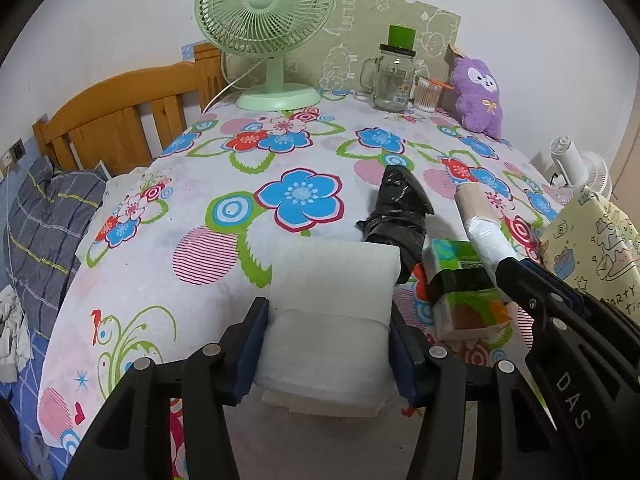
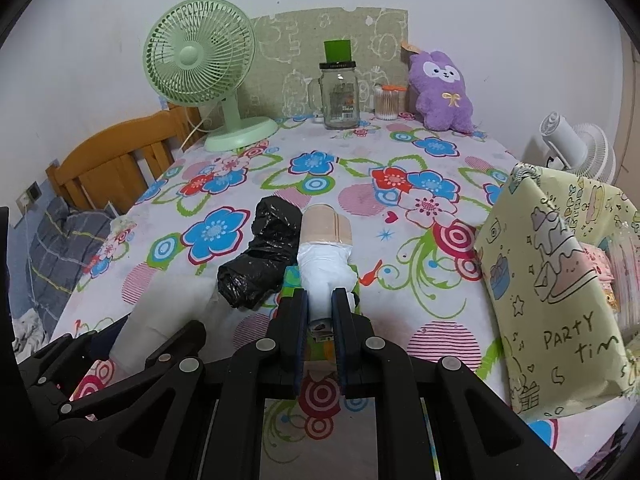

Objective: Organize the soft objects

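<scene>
My left gripper (image 1: 326, 344) is shut on a folded white foam sheet (image 1: 332, 300), held over the flowered table; the sheet also shows at the left of the right wrist view (image 2: 160, 312). My right gripper (image 2: 320, 312) is shut on a white and beige roll (image 2: 326, 252), which also shows in the left wrist view (image 1: 480, 224). A black plastic bag roll (image 2: 264, 256) lies just left of it (image 1: 400, 216). A green tissue pack (image 1: 464, 292) lies under the roll. A purple plush toy (image 2: 442, 90) stands at the back right.
A green fan (image 2: 200, 68), a glass jar (image 2: 340, 94) and a cup of cotton swabs (image 2: 387, 103) stand at the table's back. A yellow "party time" bag (image 2: 560, 292) stands at the right edge. A wooden bed frame (image 1: 120, 120) is on the left.
</scene>
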Motion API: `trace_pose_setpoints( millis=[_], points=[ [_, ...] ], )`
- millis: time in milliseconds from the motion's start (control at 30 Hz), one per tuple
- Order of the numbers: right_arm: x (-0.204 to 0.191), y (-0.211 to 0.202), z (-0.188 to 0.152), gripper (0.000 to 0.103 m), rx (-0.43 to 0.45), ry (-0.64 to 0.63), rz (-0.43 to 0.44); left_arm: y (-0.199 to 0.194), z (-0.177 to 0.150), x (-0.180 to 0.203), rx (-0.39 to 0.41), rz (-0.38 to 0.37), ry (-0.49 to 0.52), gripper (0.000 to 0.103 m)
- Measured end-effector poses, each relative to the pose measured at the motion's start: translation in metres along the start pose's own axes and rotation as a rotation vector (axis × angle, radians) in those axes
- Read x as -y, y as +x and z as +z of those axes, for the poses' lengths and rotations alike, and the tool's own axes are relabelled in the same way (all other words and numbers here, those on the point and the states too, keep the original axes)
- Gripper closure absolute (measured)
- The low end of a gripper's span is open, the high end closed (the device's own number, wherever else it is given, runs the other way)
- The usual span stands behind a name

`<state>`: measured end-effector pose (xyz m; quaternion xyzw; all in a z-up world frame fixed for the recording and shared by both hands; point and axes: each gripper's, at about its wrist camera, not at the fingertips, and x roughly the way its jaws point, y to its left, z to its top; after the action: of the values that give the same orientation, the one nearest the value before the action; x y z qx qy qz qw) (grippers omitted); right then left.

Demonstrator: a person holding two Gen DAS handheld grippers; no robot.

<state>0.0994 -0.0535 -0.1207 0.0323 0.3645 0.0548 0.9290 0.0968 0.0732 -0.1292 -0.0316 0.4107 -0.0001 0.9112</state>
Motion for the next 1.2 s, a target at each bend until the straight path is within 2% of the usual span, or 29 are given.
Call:
trace_pose_setpoints(
  millis=[467,1200],
  points=[
    [0.007,-0.026,0.010,0.088,0.047,-0.003,0.026,-0.027,0.008,0.012,0.054,0.014,0.017,0.047],
    [0.019,-0.077,0.037,0.088,0.142,-0.029,0.067,-0.079,0.032,0.033,0.195,0.020,0.061,0.047]
  ],
)
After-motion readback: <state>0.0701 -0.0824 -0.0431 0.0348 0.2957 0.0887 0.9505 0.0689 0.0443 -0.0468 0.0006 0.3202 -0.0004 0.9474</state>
